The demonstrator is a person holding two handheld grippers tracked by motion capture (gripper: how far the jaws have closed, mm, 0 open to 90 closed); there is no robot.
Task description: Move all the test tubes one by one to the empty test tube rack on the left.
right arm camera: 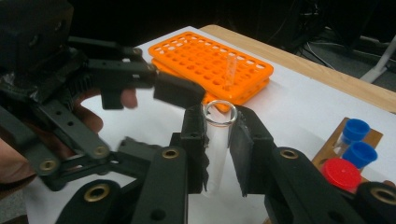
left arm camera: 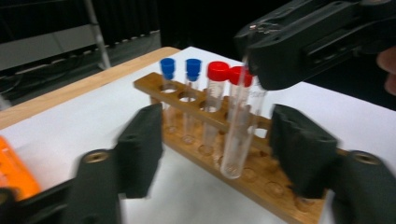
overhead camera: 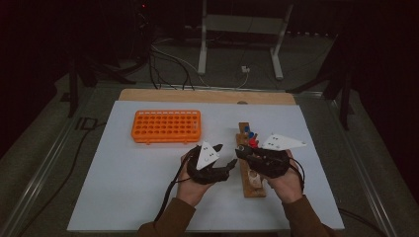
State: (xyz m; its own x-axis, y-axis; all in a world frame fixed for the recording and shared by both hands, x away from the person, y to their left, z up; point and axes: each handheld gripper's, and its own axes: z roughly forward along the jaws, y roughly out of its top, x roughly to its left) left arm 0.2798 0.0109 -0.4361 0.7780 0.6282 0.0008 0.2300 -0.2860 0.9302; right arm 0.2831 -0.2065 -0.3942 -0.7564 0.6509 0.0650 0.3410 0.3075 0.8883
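Note:
My right gripper is shut on a clear test tube. In the left gripper view that tube hangs down from the right gripper, red cap at the top, its bottom just above the wooden rack. My left gripper stands open, one pad on each side of the tube without touching it. From the right gripper's camera the left gripper comes in from the left. The wooden rack holds two blue-capped tubes and a red-capped tube.
An orange tube rack lies at the back left of the white mat. Behind the mat runs a wooden board edge. Cables and a stand's legs lie on the floor beyond.

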